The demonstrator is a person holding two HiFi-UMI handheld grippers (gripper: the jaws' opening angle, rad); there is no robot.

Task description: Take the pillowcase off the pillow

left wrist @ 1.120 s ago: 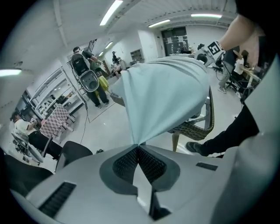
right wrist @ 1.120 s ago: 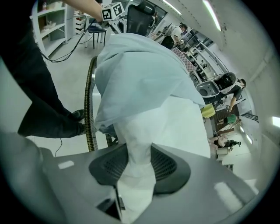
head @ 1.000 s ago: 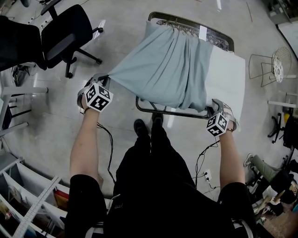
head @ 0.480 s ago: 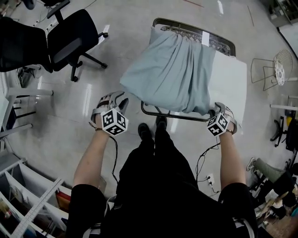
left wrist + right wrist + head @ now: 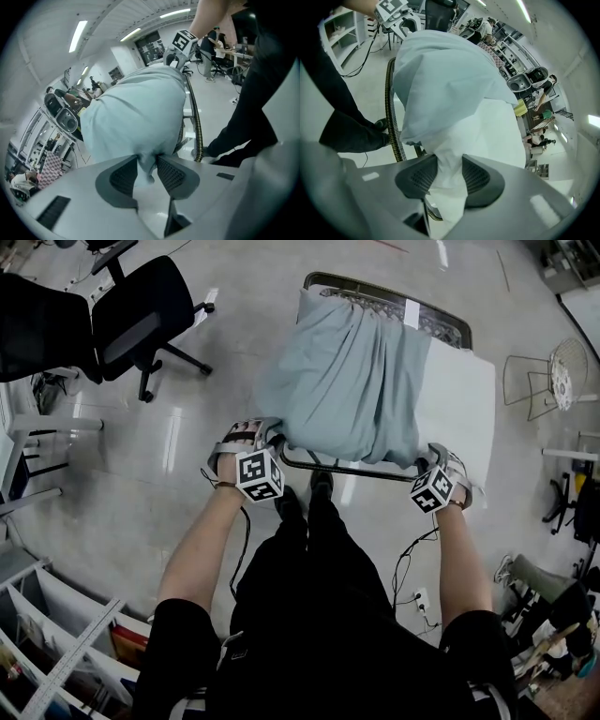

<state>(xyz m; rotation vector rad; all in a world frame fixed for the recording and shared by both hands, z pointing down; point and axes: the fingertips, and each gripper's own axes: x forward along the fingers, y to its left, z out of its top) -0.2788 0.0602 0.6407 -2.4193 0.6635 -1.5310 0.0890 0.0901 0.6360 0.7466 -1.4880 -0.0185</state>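
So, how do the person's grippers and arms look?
The left gripper and right gripper are light grey, each with a white cube of black square markers, dark-padded fingers and a thin black cable. The sleeves are short and black. The left fingers have just been opening, pillowcase between them.

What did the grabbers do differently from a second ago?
The left gripper let go of the pillowcase corner it had stretched sideways and moved in to the pillowcase's near corner. Its jaws have just been opening, with the pillowcase between them. The pillowcase fell back against the pillow. The right gripper stayed clamped on the pillow.
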